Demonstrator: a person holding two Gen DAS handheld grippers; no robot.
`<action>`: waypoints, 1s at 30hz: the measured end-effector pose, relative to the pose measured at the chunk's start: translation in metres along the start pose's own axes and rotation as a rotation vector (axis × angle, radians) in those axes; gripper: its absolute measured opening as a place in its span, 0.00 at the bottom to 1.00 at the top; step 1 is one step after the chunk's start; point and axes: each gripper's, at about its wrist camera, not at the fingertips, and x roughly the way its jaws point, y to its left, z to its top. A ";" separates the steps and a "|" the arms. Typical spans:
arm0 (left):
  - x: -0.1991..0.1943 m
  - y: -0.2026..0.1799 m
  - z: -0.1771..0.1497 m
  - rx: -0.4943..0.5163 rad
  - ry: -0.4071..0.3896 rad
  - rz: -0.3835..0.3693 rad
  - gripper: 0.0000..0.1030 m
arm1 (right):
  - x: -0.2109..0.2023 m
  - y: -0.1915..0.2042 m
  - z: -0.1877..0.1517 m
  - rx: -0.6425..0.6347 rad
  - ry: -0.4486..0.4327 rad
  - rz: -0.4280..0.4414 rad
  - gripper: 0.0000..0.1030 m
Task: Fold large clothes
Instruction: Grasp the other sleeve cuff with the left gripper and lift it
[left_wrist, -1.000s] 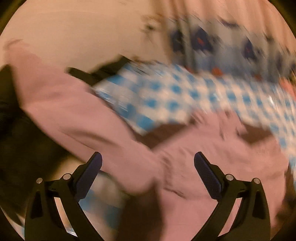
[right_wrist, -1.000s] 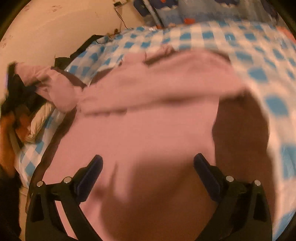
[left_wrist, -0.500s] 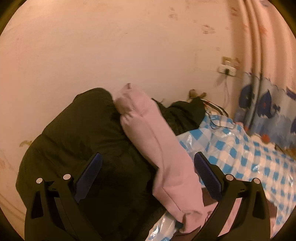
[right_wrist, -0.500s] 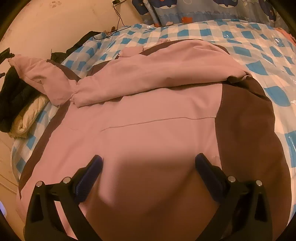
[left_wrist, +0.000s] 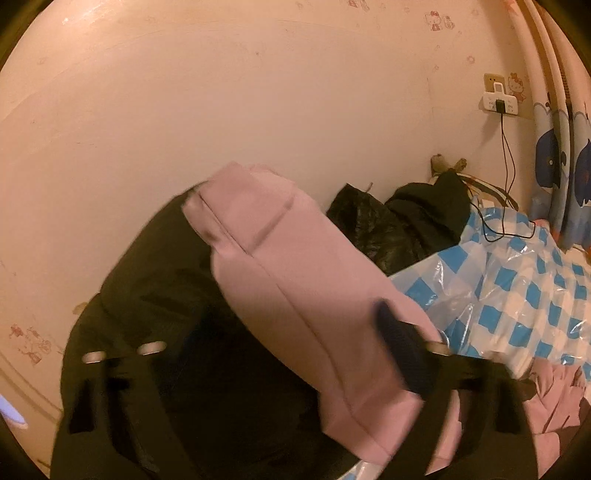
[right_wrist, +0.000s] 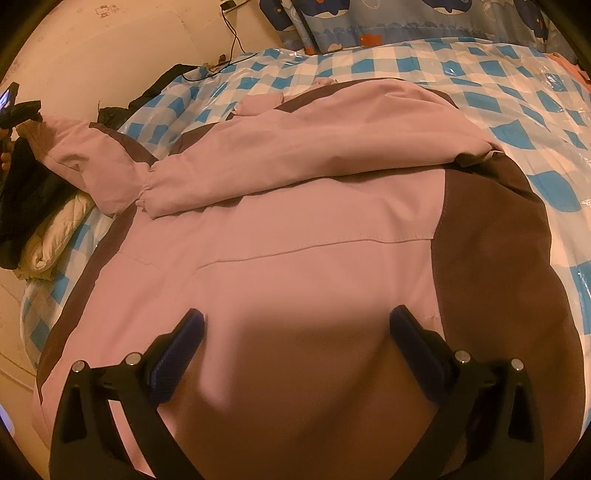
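Observation:
A pink jacket with brown panels (right_wrist: 295, 221) lies spread on the blue-and-white checked bed cover (right_wrist: 480, 74). One sleeve (right_wrist: 314, 147) is folded across its upper part. The other sleeve (left_wrist: 295, 277) stretches off to the left over a black garment (left_wrist: 147, 314). My left gripper (left_wrist: 295, 317) has this sleeve between its jaws, which are closing; its right finger (left_wrist: 402, 350) is at the sleeve's edge, and the left finger is lost against the black cloth. My right gripper (right_wrist: 295, 321) hovers open just above the jacket's lower back, holding nothing.
A wall (left_wrist: 258, 110) runs close along the left side of the bed, with a socket and charger cable (left_wrist: 500, 101). More dark clothes (left_wrist: 406, 221) and a white quilted piece (right_wrist: 55, 229) lie by the wall. A patterned curtain (left_wrist: 561, 155) hangs at the far end.
The left gripper swung from the bed towards the wall and up to the outstretched sleeve; its jaws have narrowed around the sleeve. The right gripper has stayed where it was, open.

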 end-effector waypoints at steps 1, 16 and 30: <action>0.001 -0.002 0.000 -0.006 0.004 -0.008 0.56 | 0.000 0.000 0.000 0.000 0.000 0.000 0.94; -0.061 -0.006 -0.004 -0.063 -0.155 -0.382 0.15 | -0.001 -0.003 0.001 0.009 0.000 0.007 0.94; -0.167 -0.083 -0.027 0.050 -0.212 -0.672 0.14 | -0.030 -0.011 0.017 0.099 -0.052 0.120 0.94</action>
